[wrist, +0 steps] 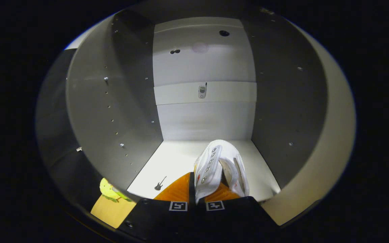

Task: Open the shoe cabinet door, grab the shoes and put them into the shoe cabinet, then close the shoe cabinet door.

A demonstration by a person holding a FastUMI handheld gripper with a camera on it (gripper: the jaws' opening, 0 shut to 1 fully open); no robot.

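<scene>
Tool fingers are closed narrowly on 1 white shoe, pinching its upper by the eyelet row, and the shoe hangs just above the floor of the shoe cabinet, whose door is already open. The shoe's long axis runs away from the tool toward the cabinet's back wall, the far end tilted up; I cannot tell toe from heel. To do this step well, I judge it best to lower until the sole rests flat on the cabinet floor, away from the right wall, then release.
</scene>
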